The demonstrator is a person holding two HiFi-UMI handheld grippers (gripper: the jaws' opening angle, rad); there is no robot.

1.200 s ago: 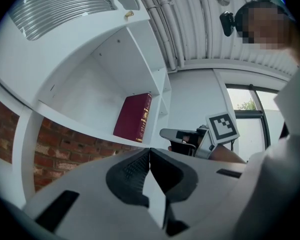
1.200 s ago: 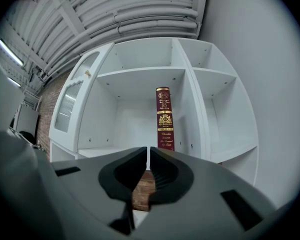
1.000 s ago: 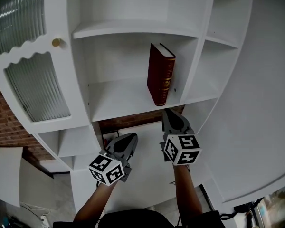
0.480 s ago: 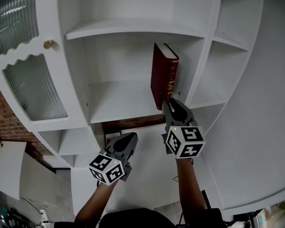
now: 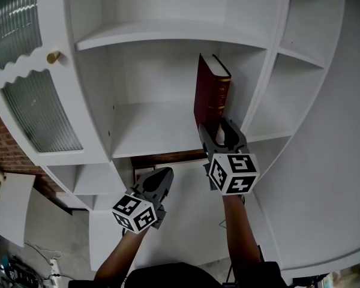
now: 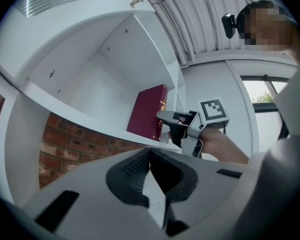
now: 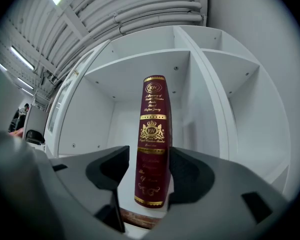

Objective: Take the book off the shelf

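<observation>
A dark red book (image 5: 211, 98) with gold print stands upright at the right end of the white shelf (image 5: 150, 131). My right gripper (image 5: 219, 131) is raised to the book's lower spine. In the right gripper view the book (image 7: 152, 149) sits between the opening jaws of the right gripper (image 7: 149, 156), with a gap on the left side. My left gripper (image 5: 162, 176) hangs lower and to the left, below the shelf, shut and empty. The left gripper view shows the left gripper (image 6: 150, 154), the book (image 6: 147, 113) and the right gripper (image 6: 177, 126) beside it.
A cabinet door with ribbed glass (image 5: 42, 110) and a brass knob (image 5: 53, 57) stands left of the shelf. More white compartments (image 5: 300, 83) lie to the right. A strip of brick wall (image 5: 162, 156) shows under the shelf.
My right gripper has risen to the book and its jaws have spread around the lower spine. The left gripper has stayed in place.
</observation>
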